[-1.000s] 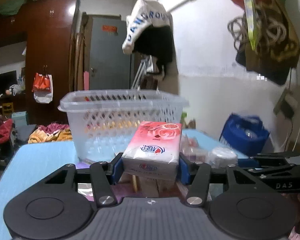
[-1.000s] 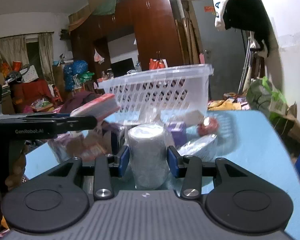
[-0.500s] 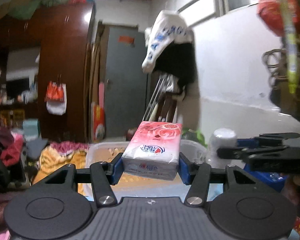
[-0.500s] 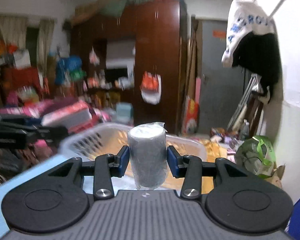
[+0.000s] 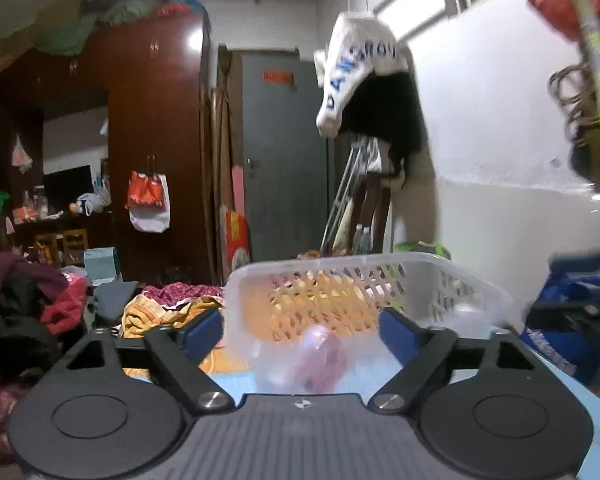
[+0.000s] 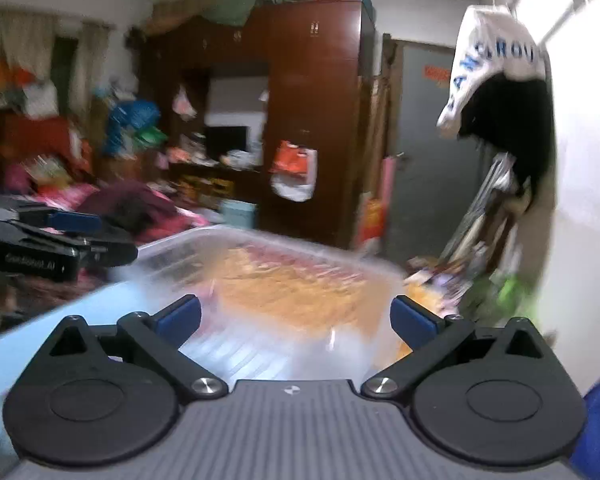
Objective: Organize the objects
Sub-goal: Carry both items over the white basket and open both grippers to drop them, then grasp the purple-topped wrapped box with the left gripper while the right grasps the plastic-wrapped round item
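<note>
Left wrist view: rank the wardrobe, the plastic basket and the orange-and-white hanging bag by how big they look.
1. wardrobe
2. plastic basket, though nearness to the camera inflates it
3. orange-and-white hanging bag, clearly smallest

- A white cloth (image 5: pixel 354 70) is hanging high on the wall, showing blue capital letters that read roughly "DANGROU"; the same cloth (image 6: pixel 490 60) is showing "ANGROU" in the right wrist view.
- The black body of the left gripper (image 6: pixel 40 256) is carrying small pale lettering that seems to read "GenRobot.AI", though blur is making it uncertain.
- An orange sign (image 5: pixel 278 77) is sitting on the grey door (image 5: pixel 284 160), with writing too blurred to read.
</note>
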`<state>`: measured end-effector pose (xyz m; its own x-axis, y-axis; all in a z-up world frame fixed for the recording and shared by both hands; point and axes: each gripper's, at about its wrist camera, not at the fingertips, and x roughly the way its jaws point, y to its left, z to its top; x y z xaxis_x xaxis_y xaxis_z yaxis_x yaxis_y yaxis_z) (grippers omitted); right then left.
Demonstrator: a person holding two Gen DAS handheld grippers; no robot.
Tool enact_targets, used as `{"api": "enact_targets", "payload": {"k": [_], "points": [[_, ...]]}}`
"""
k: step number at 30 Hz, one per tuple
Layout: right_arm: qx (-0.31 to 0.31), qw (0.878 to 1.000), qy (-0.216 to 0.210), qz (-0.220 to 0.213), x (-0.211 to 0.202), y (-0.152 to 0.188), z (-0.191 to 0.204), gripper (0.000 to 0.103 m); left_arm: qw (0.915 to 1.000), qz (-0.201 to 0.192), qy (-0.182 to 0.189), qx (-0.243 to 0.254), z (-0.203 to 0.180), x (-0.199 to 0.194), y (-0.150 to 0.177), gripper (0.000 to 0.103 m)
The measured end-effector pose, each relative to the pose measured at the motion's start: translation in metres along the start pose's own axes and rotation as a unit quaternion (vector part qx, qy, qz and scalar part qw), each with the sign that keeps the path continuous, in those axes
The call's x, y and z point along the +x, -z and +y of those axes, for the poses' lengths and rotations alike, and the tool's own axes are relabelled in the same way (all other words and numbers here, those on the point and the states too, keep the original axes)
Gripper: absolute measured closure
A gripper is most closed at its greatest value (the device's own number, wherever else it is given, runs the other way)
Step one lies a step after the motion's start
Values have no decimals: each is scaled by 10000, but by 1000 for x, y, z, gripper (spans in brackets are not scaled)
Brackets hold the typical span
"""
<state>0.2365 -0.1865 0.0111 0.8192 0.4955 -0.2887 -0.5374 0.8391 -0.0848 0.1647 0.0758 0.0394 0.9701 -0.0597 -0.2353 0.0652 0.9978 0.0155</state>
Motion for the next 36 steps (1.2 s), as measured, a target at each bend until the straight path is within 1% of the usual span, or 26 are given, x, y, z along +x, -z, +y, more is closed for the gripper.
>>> {"api": "enact_targets", "payload": {"k": [2,4,6,7,8,9,10,11,12,13,14,16,18,21,22,25,29,33,36], "points": [[224,9997,-105,-78,-36,40,9,0,9996,-232,104,-137,6,-39,30,10],[285,9994,-202,-73,-59,78,23,0,9991,-286,108,-277,6,-69,59,10],[514,9979,-398,64,-71,107,37,0,9989,-264,44,-385,2,-86,82,10],[639,9963,-566,99,-77,121,46,0,9987,-258,0,-431,1,-90,89,10],[703,9950,-691,135,-77,127,48,2,9986,-243,-34,-474,1,-92,95,10],[744,9945,-725,165,-77,133,54,9,9985,-184,-36,-510,2,-93,100,12],[743,9943,-737,207,-73,135,57,17,9986,-111,5,-527,2,-91,102,14],[668,9945,-758,288,-67,136,59,20,9985,-68,51,-548,2,-89,103,20],[630,9946,-746,362,-60,135,60,26,9982,-11,88,-589,2,-87,103,26],[661,9941,-767,380,-55,135,61,31,9979,30,126,-642,3,-85,104,28],[723,9931,-843,379,-50,135,60,33,9975,73,184,-685,4,-81,103,31],[752,9928,-845,389,-47,140,63,41,9975,171,191,-659,1,-79,111,32],[672,9941,-770,350,-48,142,64,42,9980,155,151,-595,-1,-79,116,32],[605,9947,-769,316,-56,145,62,46,9984,126,102,-534,-3,-85,122,32],[559,9951,-759,314,-57,146,63,52,9986,108,101,-502,-4,-86,122,32],[570,9946,-811,295,-59,149,61,54,9985,80,45,-540,-2,-91,124,35],[593,9945,-813,294,-60,150,57,54,9984,62,9,-563,-1,-96,125,35],[621,9944,-806,286,-59,151,56,54,9977,-153,-88,-653,0,-105,126,35],[623,9944,-808,281,-59,152,55,54,9977,-52,-115,-660,2,-104,129,35]]}}
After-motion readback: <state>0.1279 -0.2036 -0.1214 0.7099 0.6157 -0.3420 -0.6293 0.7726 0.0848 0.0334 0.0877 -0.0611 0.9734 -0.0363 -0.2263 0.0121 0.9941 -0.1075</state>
